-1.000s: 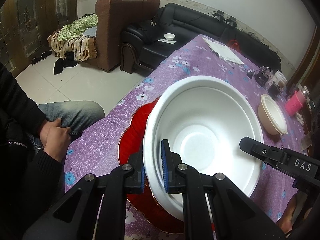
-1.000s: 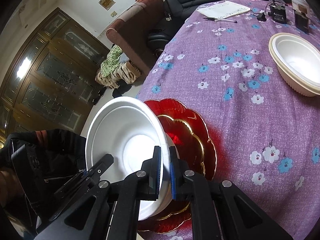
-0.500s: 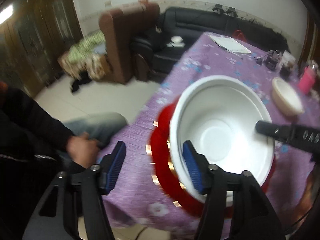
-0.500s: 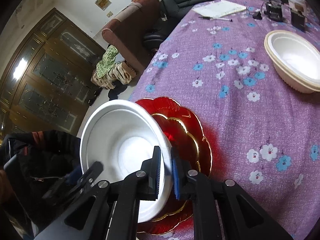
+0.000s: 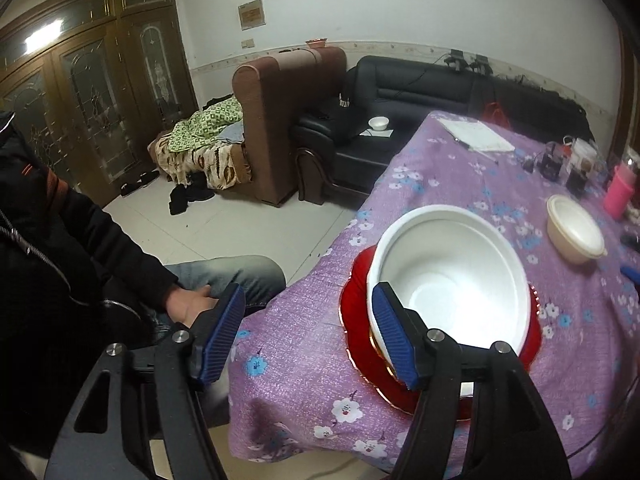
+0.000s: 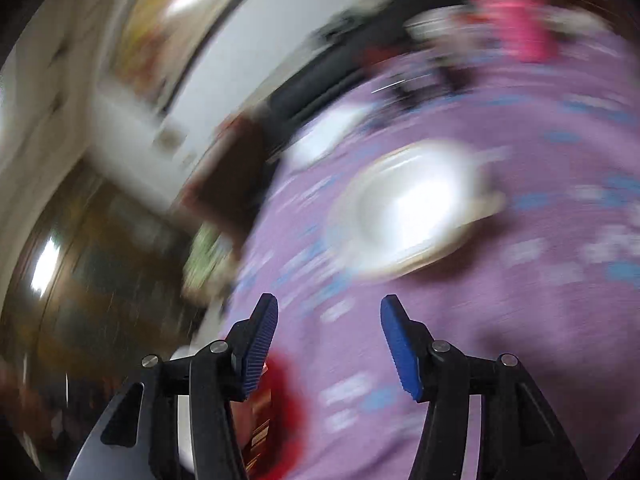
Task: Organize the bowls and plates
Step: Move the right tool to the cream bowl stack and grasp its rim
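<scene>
Jaws of the left gripper (image 5: 306, 334) stood wide apart and were opening further, with nothing pressed between the blue ribbed pads (image 5: 392, 334); only bare tablecloth lay in the gap. Its right pad stood in front of the near rim of the large white bowl (image 5: 452, 284), and whether it touched that rim could not be told. That bowl sat upright on the red plate (image 5: 360, 344), which lay flat near the table's front corner on the purple flowered tablecloth (image 5: 304, 356). Farther back and to the right on the same cloth, well apart from the red plate, stood a smaller cream bowl (image 5: 576, 234), upright, and beyond it a pink cup (image 5: 619, 192) among small dark items at the table's far edge. A seated person's hand (image 5: 188, 304) rested on a denim-clad knee beside the table's left edge. The right gripper (image 6: 328, 340) was likewise parted and opening, with nothing between its pads (image 6: 400, 352), only tablecloth below. Its view was heavily blurred; the cream bowl (image 6: 412, 208) showed ahead of the fingers as a pale smear, and a patch of the red plate (image 6: 286, 392) showed at lower left beside the left finger.
</scene>
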{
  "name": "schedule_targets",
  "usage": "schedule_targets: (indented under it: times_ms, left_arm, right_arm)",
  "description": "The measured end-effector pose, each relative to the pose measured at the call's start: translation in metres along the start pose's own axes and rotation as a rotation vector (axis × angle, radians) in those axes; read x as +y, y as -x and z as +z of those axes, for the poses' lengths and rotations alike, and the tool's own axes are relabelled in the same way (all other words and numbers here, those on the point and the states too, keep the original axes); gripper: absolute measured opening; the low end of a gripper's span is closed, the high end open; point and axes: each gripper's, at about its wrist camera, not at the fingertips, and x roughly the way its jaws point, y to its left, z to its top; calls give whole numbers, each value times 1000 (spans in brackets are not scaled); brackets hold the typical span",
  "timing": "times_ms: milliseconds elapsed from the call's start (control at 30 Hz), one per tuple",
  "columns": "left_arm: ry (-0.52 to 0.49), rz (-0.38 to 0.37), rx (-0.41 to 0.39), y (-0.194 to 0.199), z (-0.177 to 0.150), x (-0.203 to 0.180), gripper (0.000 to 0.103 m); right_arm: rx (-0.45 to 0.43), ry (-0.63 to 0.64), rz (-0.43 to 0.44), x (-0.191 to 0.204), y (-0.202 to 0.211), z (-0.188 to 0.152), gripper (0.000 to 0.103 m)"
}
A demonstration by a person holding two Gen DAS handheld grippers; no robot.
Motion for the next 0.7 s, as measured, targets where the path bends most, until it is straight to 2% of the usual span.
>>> schedule_targets:
  times_ms: [100, 167, 233, 300, 367, 400, 433, 467, 500, 533, 567, 600, 667, 700]
  left_arm:
    - [1, -24, -12, 6, 3, -5, 66]
    - [-10, -38, -22, 10, 4, -13, 66]
    - [-25, -51, -26, 15, 4, -20, 66]
    - [-36, -61, -31, 19, 3, -26, 66]
    - [-39, -74, -30, 23, 3, -30, 66]
    - [-40, -82, -26, 25, 3, -32, 66]
    - [-43, -89, -21, 26, 4, -34, 66]
    - [-43, -90, -23, 27, 4, -35, 66]
    - [-47, -91, -35, 30, 5, -38, 66]
    - [-51, -92, -46, 32, 6, -40, 66]
    - [-56, -96, -55, 32, 6, -44, 66]
    - [-61, -100, -56, 32, 6, -47, 66]
    - [-71, -120, -42, 29, 6, -55, 66]
    - [-76, -130, -37, 28, 6, -58, 66]
  right_arm:
    - [-49, -129, -196, -54, 13, 26, 57]
    - [-75, -116, -313, -68, 12, 35, 57]
    - [-74, -60, -364, -69, 1, 42, 57]
    - [-65, -61, -335, -66, -11, 47, 57]
    - [-36, -17, -391, -59, -30, 50, 57]
    - [-7, -2, -392, -53, -42, 54, 47]
    - [34, -20, -255, -47, -49, 63, 35]
    - [58, -49, -56, -43, -46, 65, 20]
    - [26, -66, 117, -38, -32, 69, 23]
    - [-51, -31, 95, -32, -17, 71, 30]
    - [-145, 40, -5, -25, -3, 71, 39]
    - [-163, 70, -55, -25, 0, 71, 40]
    - [-87, 15, -51, -40, -8, 70, 40]
    - [-76, 0, -63, -43, -10, 66, 40]
